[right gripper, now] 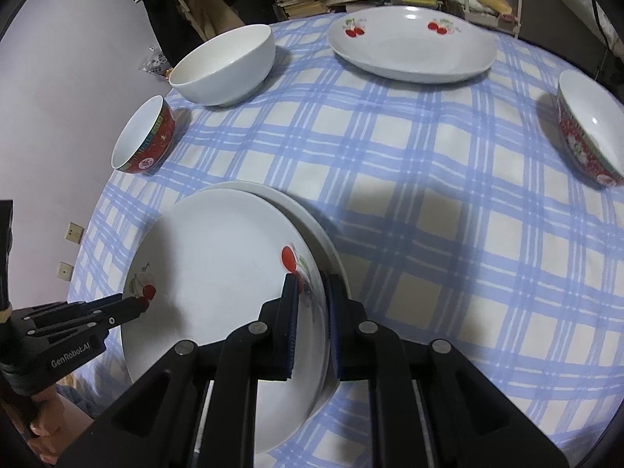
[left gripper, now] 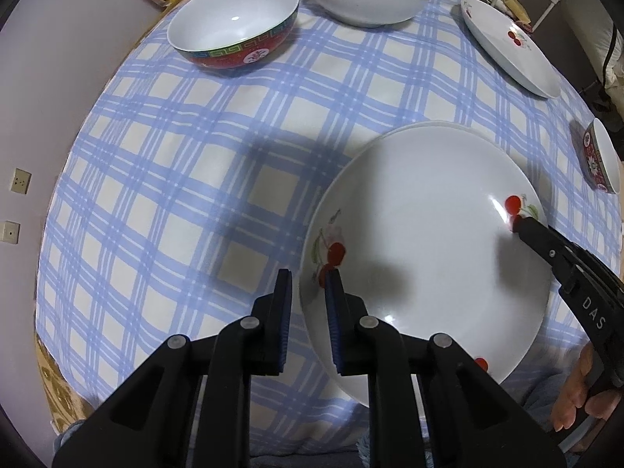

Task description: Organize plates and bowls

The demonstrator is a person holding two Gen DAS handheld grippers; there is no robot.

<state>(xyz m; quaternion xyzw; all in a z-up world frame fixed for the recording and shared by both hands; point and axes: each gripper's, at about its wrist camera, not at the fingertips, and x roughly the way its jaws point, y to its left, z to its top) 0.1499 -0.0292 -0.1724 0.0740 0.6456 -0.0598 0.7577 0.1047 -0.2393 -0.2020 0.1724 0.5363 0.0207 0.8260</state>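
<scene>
The left gripper (left gripper: 308, 284) pinches the near-left rim of the top plate (left gripper: 421, 249), one pad under the edge and one on the glaze. The right gripper (right gripper: 312, 288) pinches the same plate's opposite rim, its pads close together with the rim between them. This plate is white and glossy, shallow, with red cherry sprigs around its inner wall. It sits on a second white plate (right gripper: 312, 214), whose rim shows as a thin crescent behind it. Both lie near the front edge of the blue-checked tablecloth (right gripper: 409, 179). Farther off stand a third cherry plate (right gripper: 409, 46), a plain white bowl (right gripper: 222, 66) and two red-patterned bowls (right gripper: 146, 140) (right gripper: 589, 128).
</scene>
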